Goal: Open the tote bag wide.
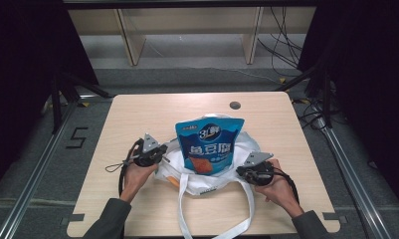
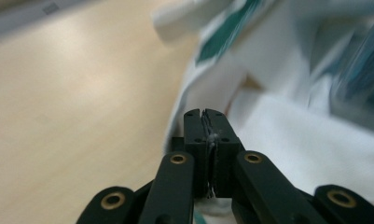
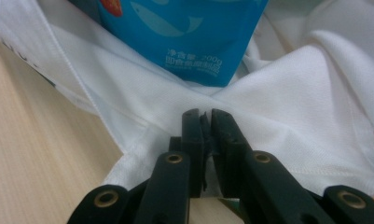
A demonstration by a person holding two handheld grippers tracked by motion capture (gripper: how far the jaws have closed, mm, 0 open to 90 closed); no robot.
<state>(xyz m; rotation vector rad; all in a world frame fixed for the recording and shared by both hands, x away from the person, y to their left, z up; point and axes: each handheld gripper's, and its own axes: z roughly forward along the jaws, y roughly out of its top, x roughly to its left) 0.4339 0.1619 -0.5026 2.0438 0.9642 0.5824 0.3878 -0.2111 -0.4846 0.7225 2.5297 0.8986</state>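
A glossy blue snack pouch (image 1: 210, 144) stands upright near the middle of the high view, half sunk in a crumpled white cloth tote bag (image 1: 197, 181). Its front carries a dark round badge reading "3" with a Chinese character, then large white Chinese characters, of which the two for "tofu" can be made out, above a picture of orange-red pieces. In the right gripper view the pouch (image 3: 189, 37) fills the upper centre, printed with pale fish outlines and small white Chinese text ending in "200g". Some dark printing shows on the bag's front panel in the high view, too small to read, and the left gripper view catches a blurred teal mark on the cloth (image 2: 287, 154).

The left gripper (image 1: 163, 151) sits at the pouch's left in the high view, the person's hand (image 1: 137, 174) behind it. Its own view shows the jaws pressed together with a thin edge of the white cloth pinched between them. The right gripper (image 1: 241, 172) is at the lower right of the pouch, its jaws likewise closed on a fold of the bag (image 3: 268, 121) just below the pouch. Two long white straps (image 1: 183, 209) trail toward the bottom edge of the high view.

All rests on a pale wood-grain table (image 1: 137, 114) with rounded corners and a dark round cable hole (image 1: 235, 105) near its far edge. Around it lies grey floor marked with a black "5" (image 1: 77, 138) at left; black cables (image 1: 281, 50) and light wooden shelving legs (image 1: 130, 40) stand at the top.
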